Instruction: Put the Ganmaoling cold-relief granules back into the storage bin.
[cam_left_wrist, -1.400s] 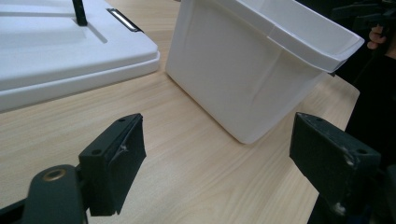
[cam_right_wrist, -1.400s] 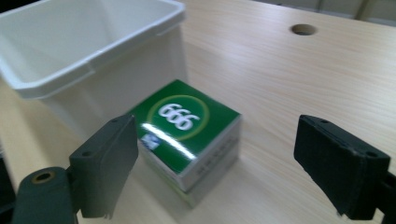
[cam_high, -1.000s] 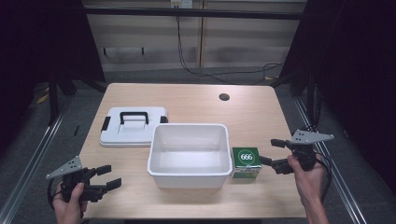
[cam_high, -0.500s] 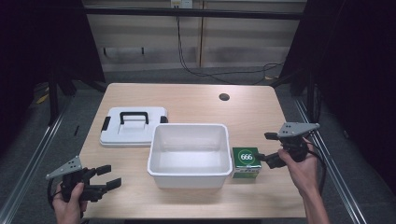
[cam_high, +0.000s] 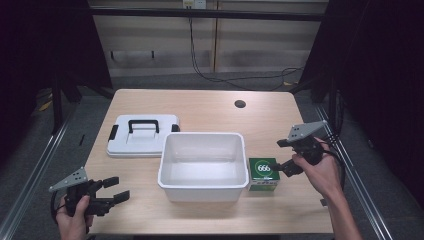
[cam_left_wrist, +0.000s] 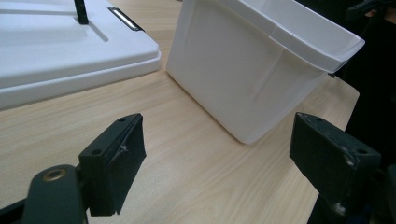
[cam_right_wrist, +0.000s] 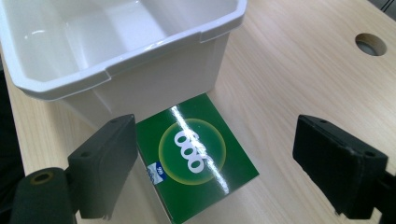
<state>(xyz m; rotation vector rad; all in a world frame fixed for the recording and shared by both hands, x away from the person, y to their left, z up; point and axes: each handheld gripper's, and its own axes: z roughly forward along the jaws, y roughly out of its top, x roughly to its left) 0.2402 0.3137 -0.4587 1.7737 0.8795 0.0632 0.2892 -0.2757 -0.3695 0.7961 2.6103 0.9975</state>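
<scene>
The right claw (cam_high: 286, 155) is hovering wide open beside the green box (cam_high: 263, 173), while the left claw (cam_high: 114, 189) is resting open near the white tub (cam_high: 203, 182).

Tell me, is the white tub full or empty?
Empty. The tub's bare white bottom shows in the high view, and its lid lies beside it.

Readable only on the green box (cam_right_wrist: 198, 156) beside the white bin (cam_right_wrist: 116, 51): three white digits "666" inside a pale circle on its glossy top, seen too in the high view (cam_high: 263, 170). Small blue-and-white mark near one edge, too small to read.
</scene>
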